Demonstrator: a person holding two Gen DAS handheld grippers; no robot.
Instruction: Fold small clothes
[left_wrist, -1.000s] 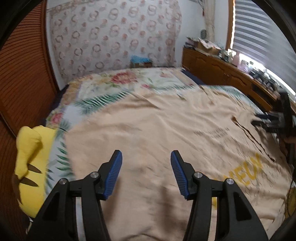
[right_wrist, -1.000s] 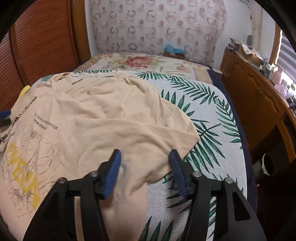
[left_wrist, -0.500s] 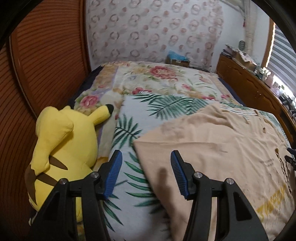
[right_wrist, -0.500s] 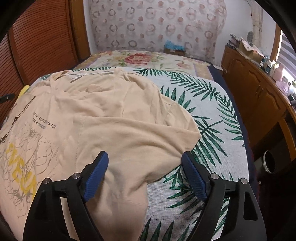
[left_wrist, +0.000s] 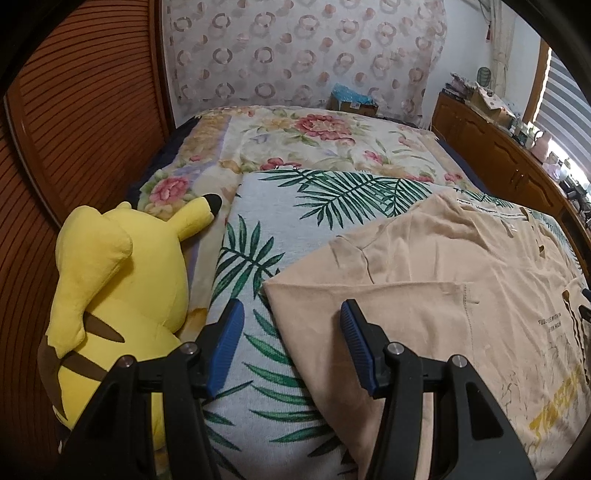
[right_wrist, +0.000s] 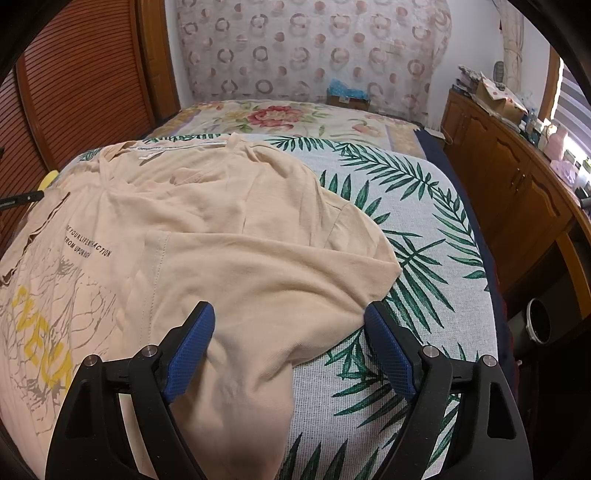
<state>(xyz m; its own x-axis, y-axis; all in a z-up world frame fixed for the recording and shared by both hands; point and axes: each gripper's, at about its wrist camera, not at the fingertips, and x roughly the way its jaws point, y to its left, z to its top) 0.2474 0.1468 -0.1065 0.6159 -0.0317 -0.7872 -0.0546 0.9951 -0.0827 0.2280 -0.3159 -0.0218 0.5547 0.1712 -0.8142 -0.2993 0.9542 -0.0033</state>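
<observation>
A beige T-shirt (left_wrist: 436, 280) with yellow and black print lies spread on the leaf-patterned bedspread (left_wrist: 266, 258), neckline toward the far end. Its left sleeve is folded over the body. My left gripper (left_wrist: 291, 343) is open and empty, straddling the shirt's left edge, its right finger over the fabric. In the right wrist view the shirt (right_wrist: 221, 236) fills the left side with the right sleeve lying out flat. My right gripper (right_wrist: 288, 347) is wide open and empty, hovering over the sleeve's lower part.
A yellow Pikachu plush (left_wrist: 107, 295) lies at the bed's left edge beside a wooden louvred wall (left_wrist: 74, 122). A floral blanket (left_wrist: 325, 140) covers the far end. A wooden dresser (right_wrist: 517, 177) runs along the right, with a bucket (right_wrist: 539, 325) on the floor.
My left gripper has swung left from over the shirt's middle to its left edge. My right gripper has opened wider over the right sleeve.
</observation>
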